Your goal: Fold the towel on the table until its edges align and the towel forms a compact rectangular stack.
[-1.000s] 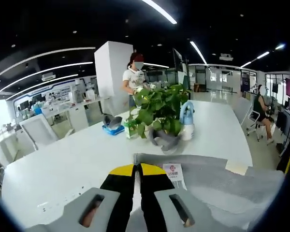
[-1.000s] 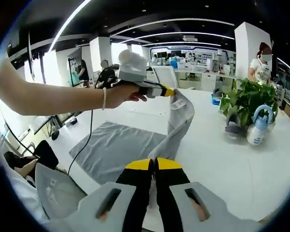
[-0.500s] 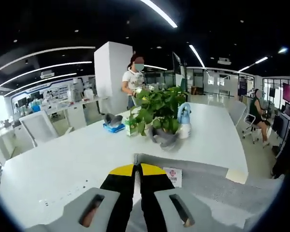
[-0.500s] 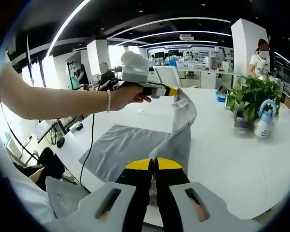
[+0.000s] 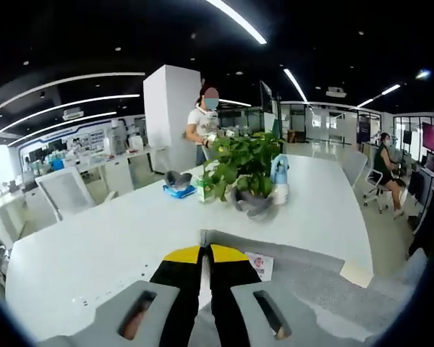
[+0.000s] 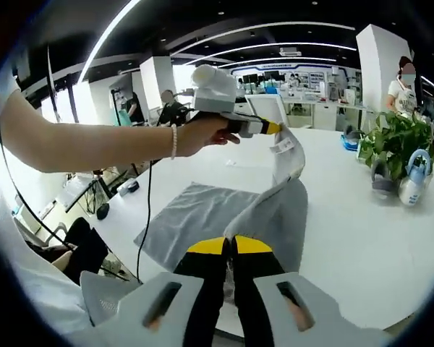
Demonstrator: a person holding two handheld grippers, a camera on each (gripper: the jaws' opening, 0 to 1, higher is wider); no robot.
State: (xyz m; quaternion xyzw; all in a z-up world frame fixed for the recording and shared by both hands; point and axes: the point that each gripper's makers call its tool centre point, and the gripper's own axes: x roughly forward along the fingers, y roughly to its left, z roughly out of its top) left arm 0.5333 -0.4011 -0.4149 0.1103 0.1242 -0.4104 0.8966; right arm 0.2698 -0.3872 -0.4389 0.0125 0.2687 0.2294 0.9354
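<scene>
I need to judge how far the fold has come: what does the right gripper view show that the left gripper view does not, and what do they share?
Right gripper view alone: the left hand-held gripper raised in a person's hand, pinching a corner of the grey fabric towel by its white label, the lower part of the towel spread flat on the white table. Left gripper view alone: a blue tray with a dark object on it. Both: the towel, each view's own jaws shut on it, the leafy green potted plant, and the white spray bottle with a blue top.
</scene>
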